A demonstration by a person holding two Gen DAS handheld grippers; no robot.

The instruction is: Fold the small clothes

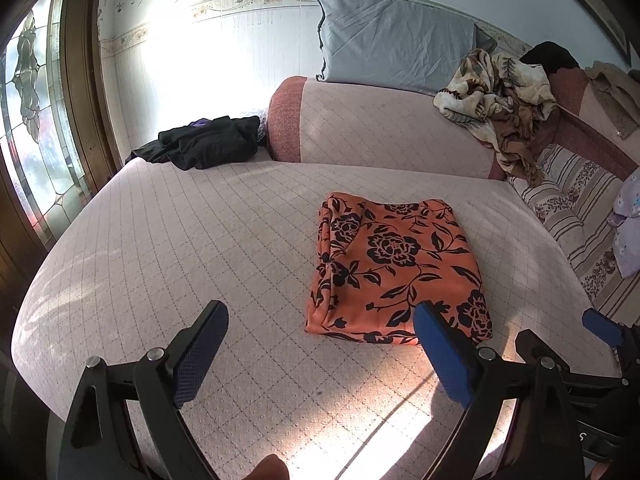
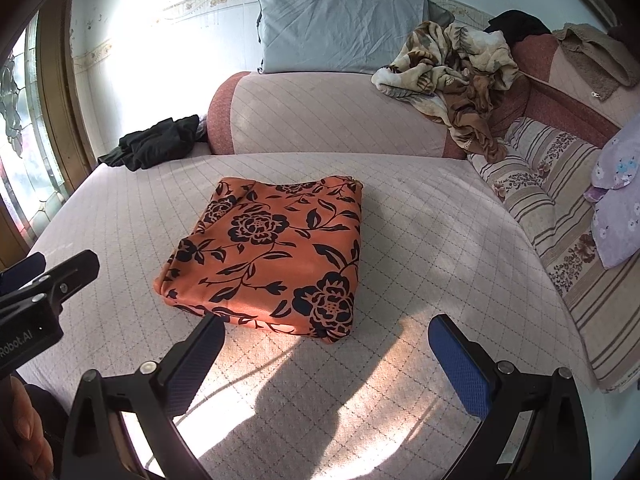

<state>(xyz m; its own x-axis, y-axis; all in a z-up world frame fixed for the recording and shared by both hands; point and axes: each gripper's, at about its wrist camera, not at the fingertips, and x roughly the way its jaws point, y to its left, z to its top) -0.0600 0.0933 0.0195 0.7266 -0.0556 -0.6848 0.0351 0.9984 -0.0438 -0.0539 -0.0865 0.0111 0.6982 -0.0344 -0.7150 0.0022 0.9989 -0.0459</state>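
Both grippers are held low over the quilted bed cover (image 2: 420, 216), fingers spread wide and empty. Ahead lies the folded orange floral garment (image 2: 272, 256), flat on the cover, its long axis running away from the cameras. It is seen straight before the right gripper (image 2: 326, 356), judged the nearer, and right of the left gripper (image 1: 320, 344). No containers are visible.
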